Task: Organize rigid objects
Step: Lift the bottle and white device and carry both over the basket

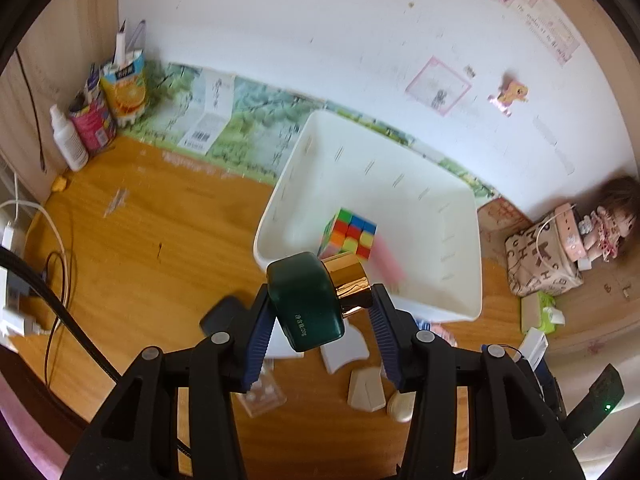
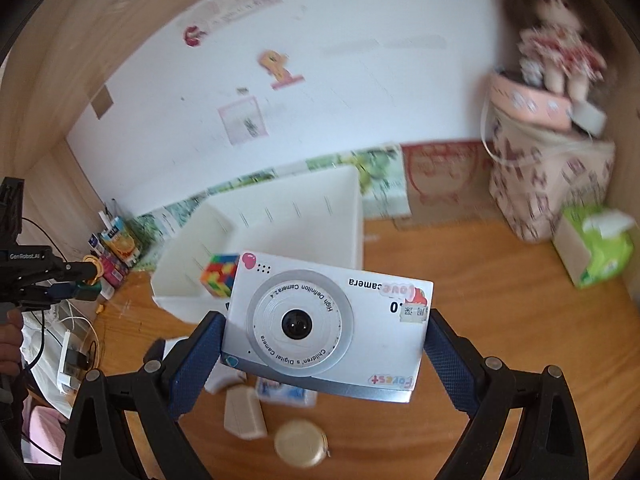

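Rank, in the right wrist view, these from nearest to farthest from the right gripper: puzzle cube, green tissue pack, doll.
From the right gripper, which holds the white camera:
1. Puzzle cube, just past the camera's upper left corner, inside the white bin.
2. Green tissue pack, on the desk at far right.
3. Doll, seated high on the pink box, upper right.

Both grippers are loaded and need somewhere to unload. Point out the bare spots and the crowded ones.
Most of the white bin floor is free, right of the puzzle cube at its near-left corner. Bare desk lies between the bin and the cartons, and in the right wrist view between the bin and the tissue pack. The near edge by the small beige cases is crowded.
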The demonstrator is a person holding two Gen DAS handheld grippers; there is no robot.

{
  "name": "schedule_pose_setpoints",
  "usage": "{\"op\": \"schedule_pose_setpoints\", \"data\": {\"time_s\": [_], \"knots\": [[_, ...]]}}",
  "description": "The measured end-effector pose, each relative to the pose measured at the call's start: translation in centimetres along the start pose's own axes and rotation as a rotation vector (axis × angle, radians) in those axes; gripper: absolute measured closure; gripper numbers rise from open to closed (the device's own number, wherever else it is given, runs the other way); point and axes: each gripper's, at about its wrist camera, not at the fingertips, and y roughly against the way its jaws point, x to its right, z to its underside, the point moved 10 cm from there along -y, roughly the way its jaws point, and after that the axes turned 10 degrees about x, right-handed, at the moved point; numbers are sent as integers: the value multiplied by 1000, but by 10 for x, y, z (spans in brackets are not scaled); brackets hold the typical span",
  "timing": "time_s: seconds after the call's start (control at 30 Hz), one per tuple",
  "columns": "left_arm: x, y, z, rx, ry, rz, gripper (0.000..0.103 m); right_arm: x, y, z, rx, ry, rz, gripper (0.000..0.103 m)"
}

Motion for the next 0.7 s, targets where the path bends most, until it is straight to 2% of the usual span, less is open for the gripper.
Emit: {"op": "schedule_pose_setpoints", "data": {"time_s": [0.33, 0.53, 0.7], "knots": [[9, -28, -24, 79, -42, 72, 52, -31, -36, -17, 100, 98, -66, 6], [17, -49, -33, 134, -79, 115, 52, -42, -65, -11, 97, 161, -76, 6], [21, -72, -34, 135, -108, 114, 52, -43, -86, -5, 91, 193, -63, 6]]}}
